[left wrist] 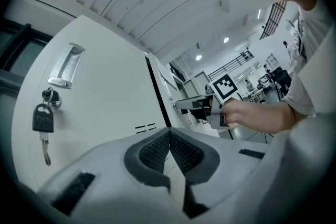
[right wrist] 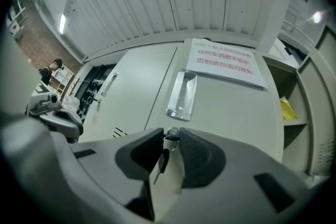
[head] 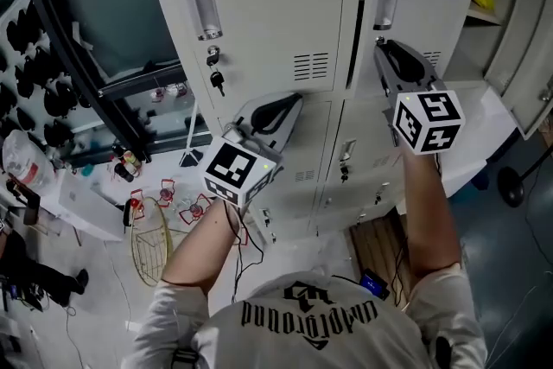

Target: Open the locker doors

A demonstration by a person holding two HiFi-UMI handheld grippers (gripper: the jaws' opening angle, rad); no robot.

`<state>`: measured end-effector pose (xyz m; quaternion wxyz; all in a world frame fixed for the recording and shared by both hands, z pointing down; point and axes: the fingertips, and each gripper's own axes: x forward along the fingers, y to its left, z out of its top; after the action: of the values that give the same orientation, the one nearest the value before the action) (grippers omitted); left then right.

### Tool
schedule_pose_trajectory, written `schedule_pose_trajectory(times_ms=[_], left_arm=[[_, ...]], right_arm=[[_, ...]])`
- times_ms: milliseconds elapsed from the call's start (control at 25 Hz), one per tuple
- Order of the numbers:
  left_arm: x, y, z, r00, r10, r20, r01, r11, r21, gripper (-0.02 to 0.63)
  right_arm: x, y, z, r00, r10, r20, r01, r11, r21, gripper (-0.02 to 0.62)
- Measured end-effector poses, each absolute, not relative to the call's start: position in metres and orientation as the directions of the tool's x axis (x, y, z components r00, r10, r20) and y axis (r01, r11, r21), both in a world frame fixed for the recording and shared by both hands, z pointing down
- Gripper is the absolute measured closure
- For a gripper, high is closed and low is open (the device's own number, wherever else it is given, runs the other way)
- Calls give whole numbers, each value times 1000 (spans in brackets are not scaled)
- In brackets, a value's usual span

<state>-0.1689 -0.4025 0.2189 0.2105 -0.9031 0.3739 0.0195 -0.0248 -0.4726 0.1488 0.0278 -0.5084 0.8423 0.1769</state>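
The right gripper pinches the key in the right door. The left gripper is closed on nothing, near the left door.

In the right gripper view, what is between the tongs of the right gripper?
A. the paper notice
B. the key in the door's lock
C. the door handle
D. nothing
B: the right gripper has its tongs on both sides of the key, pressing on it, just below the handle.
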Motion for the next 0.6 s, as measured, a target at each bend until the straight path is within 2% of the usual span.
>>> schedule_pose_trajectory(times_ms=[600], left_arm=[[-117,-387,217,785,-591,-188,-611,-686,-395,598]], right_arm=[[9,-421,149,-548,-803,-234,-832,494,254,501]])
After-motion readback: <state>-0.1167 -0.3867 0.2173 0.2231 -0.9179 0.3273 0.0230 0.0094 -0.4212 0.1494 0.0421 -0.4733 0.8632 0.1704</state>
